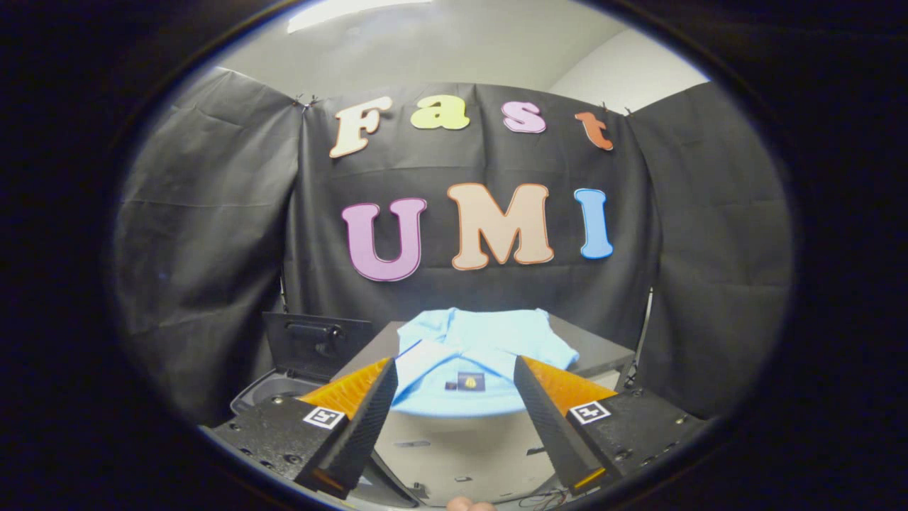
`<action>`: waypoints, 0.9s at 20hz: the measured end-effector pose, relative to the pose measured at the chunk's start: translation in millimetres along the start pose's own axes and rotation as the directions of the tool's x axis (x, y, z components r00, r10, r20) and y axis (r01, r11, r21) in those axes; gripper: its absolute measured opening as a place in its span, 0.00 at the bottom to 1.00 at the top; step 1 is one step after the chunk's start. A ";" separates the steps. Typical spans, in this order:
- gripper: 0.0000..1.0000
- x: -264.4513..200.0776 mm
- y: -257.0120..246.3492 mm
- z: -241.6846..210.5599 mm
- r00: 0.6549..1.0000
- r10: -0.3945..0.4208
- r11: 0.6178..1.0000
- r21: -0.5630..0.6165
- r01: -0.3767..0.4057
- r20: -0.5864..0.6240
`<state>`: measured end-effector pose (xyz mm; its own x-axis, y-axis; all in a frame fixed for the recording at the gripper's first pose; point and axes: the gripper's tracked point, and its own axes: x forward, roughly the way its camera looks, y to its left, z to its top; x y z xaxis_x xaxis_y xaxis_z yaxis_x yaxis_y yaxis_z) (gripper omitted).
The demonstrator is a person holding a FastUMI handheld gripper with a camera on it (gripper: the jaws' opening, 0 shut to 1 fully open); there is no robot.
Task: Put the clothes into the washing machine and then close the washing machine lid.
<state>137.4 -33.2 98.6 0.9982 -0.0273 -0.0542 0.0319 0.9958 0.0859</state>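
Gripper view shows the black two-finger gripper (454, 397) spread wide, holding nothing, just short of the folded light-blue shirt (482, 355) on the grey table (603, 351). Left, the dark washing machine (280, 390) stands lid-up; nothing is loaded yet.

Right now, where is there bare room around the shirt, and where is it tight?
Bare grey table shows to the right of the light blue shirt. It looks tighter to the left, where the washing machine sits with its lid raised against the table's edge. The open gripper frames the shirt's near edge, touching nothing.
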 end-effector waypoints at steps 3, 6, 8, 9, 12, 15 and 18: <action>0.99 39.7 -7.3 8.8 0.998 -0.021 1.000 0.004 0.022 -0.054; 0.99 76.9 -8.3 16.4 0.994 -0.022 0.999 0.038 0.026 -0.103; 0.99 99.7 -15.4 10.0 0.988 -0.038 0.999 0.029 0.043 -0.151; 0.99 109.8 -16.3 2.8 0.982 -0.038 0.999 0.020 0.043 -0.187; 0.97 136.9 -22.8 -25.8 0.951 -0.061 0.998 0.005 0.066 -0.304; 0.97 151.5 -35.2 -55.1 0.900 -0.117 0.993 -0.047 0.107 -0.420; 0.98 158.7 -28.4 -61.0 0.886 -0.101 0.995 -0.050 0.088 -0.452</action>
<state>291.7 -60.5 26.8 0.8580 -0.0852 -0.5065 0.1166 0.9927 0.0305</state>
